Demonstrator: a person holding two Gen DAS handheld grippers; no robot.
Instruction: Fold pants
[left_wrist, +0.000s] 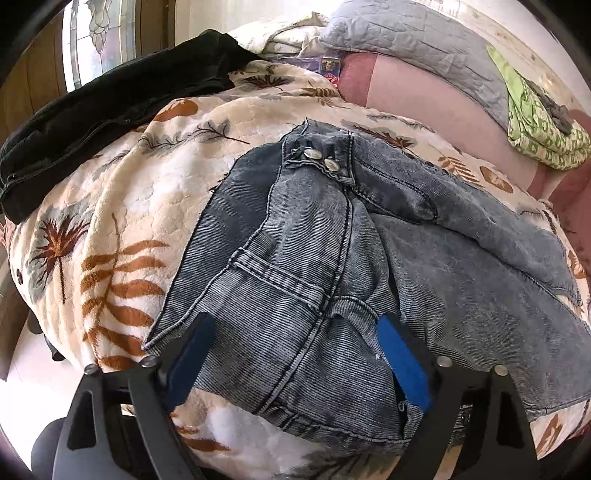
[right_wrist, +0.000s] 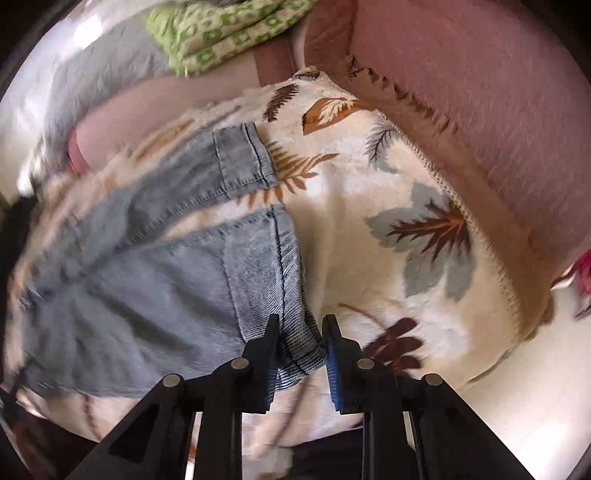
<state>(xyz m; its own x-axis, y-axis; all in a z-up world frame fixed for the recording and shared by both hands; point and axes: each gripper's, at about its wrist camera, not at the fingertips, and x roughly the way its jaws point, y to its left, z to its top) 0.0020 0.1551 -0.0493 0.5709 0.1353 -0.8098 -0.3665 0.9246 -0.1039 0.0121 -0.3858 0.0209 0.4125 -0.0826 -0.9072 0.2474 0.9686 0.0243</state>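
Pants: I see the grey denim pants (left_wrist: 332, 258) lying crumpled on a leaf-print blanket (left_wrist: 122, 221) on the bed, the waist with two metal buttons (left_wrist: 321, 158) toward the far side in the left view.
Leg ends: in the right view the two hems (right_wrist: 258, 206) lie side by side, one farther than the other.
Left gripper (left_wrist: 295, 354): my fingers stand wide, with the near waist part of the pants between them.
Right gripper (right_wrist: 300, 332): my fingers are narrow around the near hem edge; I cannot tell if they press it.
Around: a black garment (left_wrist: 110, 107) at far left, a grey pillow (left_wrist: 417, 40) and a green patterned cloth (left_wrist: 535, 122) at far right.
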